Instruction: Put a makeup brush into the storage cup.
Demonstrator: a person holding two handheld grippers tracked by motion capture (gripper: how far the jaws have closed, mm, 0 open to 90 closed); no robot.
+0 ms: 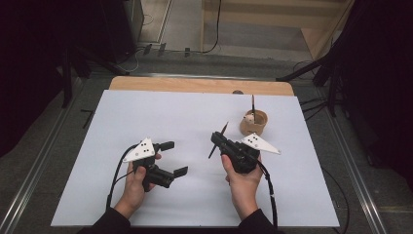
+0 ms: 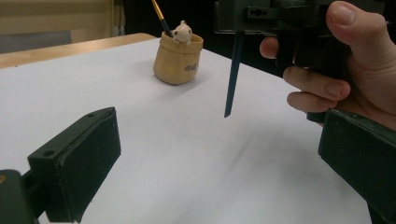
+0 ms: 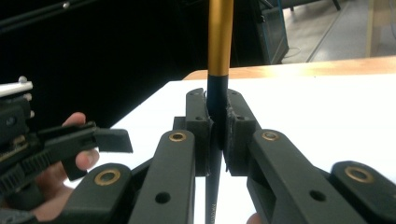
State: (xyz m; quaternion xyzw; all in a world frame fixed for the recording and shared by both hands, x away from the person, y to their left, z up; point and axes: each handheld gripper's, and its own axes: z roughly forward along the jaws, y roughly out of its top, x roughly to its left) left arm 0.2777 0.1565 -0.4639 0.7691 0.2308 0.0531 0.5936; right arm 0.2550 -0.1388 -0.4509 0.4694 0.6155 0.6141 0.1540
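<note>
High view: a thin black-and-gold paintbrush (image 1: 217, 140) is being clamped tight by the right gripper (image 1: 217, 139) above the white table sheet (image 1: 160, 112); left gripper (image 1: 173, 158) is gaping empty. Dropping it into the tan sack-shaped holder (image 1: 253, 123), already holding another brush (image 1: 253, 103), is judged remaining.

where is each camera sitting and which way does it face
High view: above the person's side, looking forward and down on the table; both forearms, left gripper and right gripper show.
Left gripper view: rides the left gripper, looking level across the table between its open jaws at the right hand.
Right gripper view: rides the right gripper, looking along its jaws, shut on the brush; the left gripper shows at the left.
Shared: the high and left gripper views both show the brush and the pot.
</note>
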